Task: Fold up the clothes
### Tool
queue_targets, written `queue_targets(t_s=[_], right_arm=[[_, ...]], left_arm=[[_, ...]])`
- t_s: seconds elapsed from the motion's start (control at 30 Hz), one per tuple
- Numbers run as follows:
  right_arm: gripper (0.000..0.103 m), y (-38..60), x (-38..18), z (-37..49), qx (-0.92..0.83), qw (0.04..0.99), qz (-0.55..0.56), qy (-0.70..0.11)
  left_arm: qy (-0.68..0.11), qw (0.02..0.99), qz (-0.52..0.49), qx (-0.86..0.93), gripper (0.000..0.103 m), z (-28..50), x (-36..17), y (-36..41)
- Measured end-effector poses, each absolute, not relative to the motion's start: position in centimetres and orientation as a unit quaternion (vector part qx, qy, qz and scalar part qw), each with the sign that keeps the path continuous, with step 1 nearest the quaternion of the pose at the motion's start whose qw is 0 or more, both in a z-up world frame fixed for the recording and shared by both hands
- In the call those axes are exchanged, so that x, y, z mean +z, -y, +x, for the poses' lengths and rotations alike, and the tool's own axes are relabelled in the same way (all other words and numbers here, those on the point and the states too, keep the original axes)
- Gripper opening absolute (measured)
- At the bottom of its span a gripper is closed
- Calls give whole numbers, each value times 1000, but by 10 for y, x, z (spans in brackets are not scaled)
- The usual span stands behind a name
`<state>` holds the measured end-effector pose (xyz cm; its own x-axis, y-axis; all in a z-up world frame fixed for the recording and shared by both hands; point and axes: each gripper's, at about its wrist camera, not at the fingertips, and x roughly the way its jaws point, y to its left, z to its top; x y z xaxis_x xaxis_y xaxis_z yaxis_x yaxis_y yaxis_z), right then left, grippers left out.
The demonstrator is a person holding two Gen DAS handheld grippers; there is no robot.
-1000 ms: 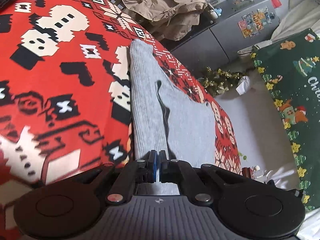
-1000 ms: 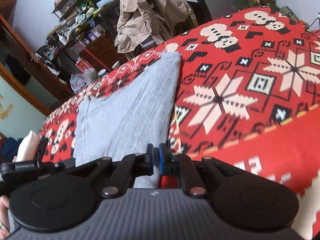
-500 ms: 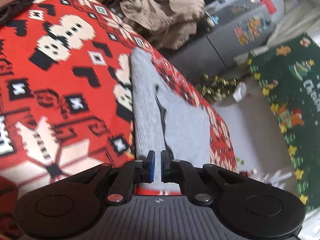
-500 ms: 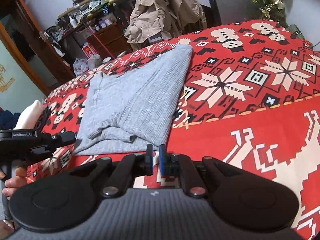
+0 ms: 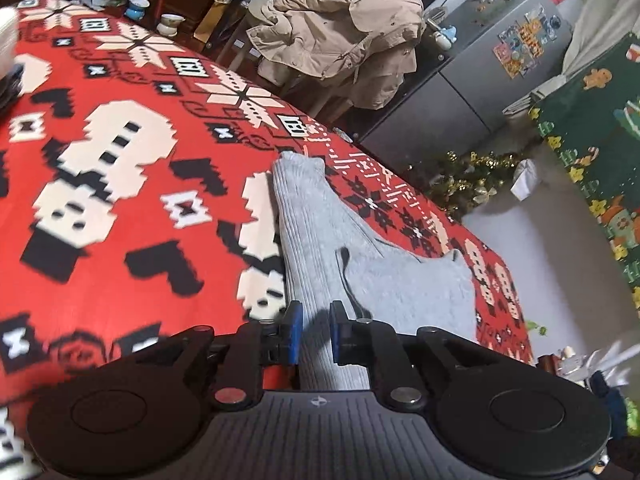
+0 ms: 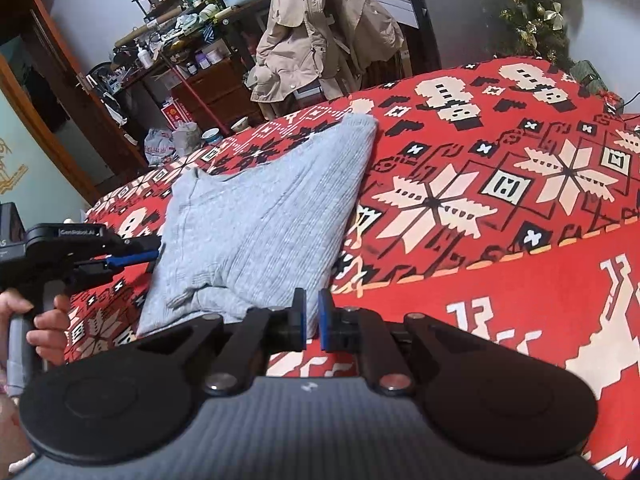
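A grey ribbed garment (image 6: 260, 220) lies folded on the red patterned blanket (image 6: 500, 300). In the left wrist view the grey garment (image 5: 320, 240) runs away from my left gripper (image 5: 314, 332), whose jaws are opening. The near edge of the cloth shows in the gap below the blue pads (image 5: 294, 334), which do not press on it. The right wrist view shows my left gripper (image 6: 154, 254) at the garment's left edge, held by a hand (image 6: 48, 320). My right gripper (image 6: 312, 320) is shut to a narrow slit, empty, just short of the garment's near corner.
A beige coat (image 5: 340, 40) hangs over a chair beyond the bed. A grey cabinet (image 5: 480, 80), gold tinsel (image 5: 464, 184) and a green Christmas rug (image 5: 600, 160) lie to the right. Cluttered shelves (image 6: 172, 40) and bowls (image 6: 212, 134) stand at the far side.
My left gripper's jaws have parted from fully closed. Both grippers have drawn back, and the garment now lies ahead of the right gripper instead of under it.
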<state>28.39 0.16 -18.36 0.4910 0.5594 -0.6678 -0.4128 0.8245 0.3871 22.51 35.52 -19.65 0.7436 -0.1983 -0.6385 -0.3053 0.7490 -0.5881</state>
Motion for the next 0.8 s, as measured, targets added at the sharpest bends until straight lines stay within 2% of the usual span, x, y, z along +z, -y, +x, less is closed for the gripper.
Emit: queue_targets(t_s=[0.3,0.57,0.7,0.77,0.8], right_arm=[[8,-1,-186,288,275,862,85,-417],[8,-2,-186,289,278,861,90,-416],[9,-1,-187,288,279,860,94,-416],[9,-1,-187,288,280,860,96,-416],[9,-1,-187,288,280,860,97,-416]], left_arm=[[-358,870,-336,42,12,243,-198,-358],[-350,854,-382,43,13,241,-204,-372],[-347,843,-410,36,19,239,-207,-376],[-343,839,-422,28,26,238,-208,-378],[-342,838,-425,26,27,239,-208,-379]])
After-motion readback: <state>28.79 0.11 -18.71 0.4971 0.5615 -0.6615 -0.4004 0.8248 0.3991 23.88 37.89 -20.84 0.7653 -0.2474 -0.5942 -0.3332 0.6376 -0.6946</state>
